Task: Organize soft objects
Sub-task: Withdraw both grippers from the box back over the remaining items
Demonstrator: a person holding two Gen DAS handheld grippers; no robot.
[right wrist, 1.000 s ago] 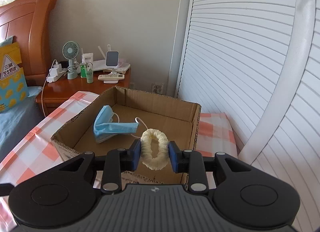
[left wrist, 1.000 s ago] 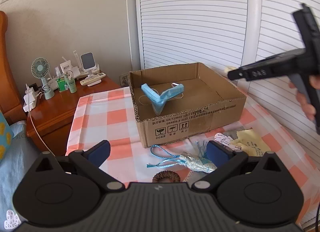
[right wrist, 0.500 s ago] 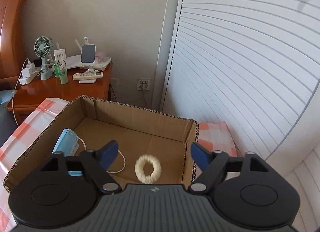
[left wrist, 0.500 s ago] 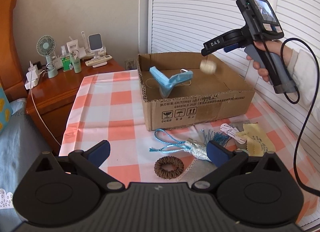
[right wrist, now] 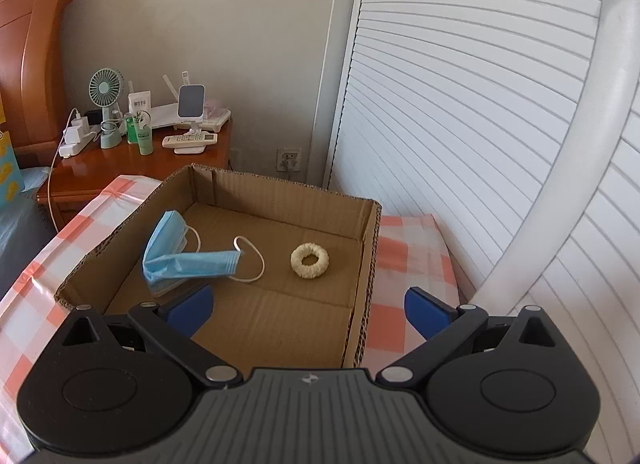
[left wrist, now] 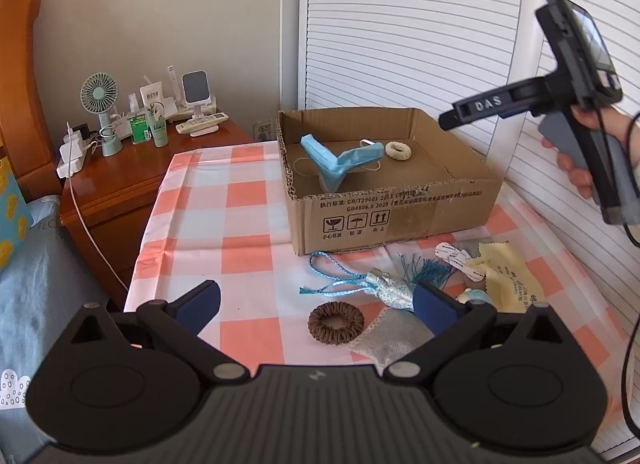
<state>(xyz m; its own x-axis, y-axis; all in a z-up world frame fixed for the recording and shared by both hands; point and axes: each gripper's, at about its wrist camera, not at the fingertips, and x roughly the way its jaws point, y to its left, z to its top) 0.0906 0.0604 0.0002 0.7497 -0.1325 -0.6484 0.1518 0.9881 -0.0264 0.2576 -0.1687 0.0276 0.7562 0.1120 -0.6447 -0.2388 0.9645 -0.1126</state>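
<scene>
An open cardboard box [left wrist: 400, 216] stands on the checked tablecloth. Inside it lie a crumpled blue face mask [left wrist: 336, 162] and a cream scrunchie [left wrist: 398, 151]. In the right wrist view the cream scrunchie [right wrist: 309, 260] rests flat on the box floor, right of the mask [right wrist: 180, 260]. My right gripper [right wrist: 308, 302] hovers over the box's near right corner, its jaws opening with nothing between them. My left gripper [left wrist: 316, 300] is open low over the table. A brown scrunchie [left wrist: 336, 322] lies between its fingers, untouched, and a blue tasselled charm [left wrist: 384, 288] lies just beyond.
A grey pouch [left wrist: 392, 338], a yellow cloth [left wrist: 508, 280] and white tags [left wrist: 456, 256] lie front right of the box. A wooden nightstand [left wrist: 132, 180] with a fan, bottles and a remote stands at left. White louvred doors [right wrist: 460, 104] close off the right side.
My right gripper let go of the cream scrunchie, which dropped onto the box floor, and its jaws spread wide. It then drew back from the box. My left gripper stayed open.
</scene>
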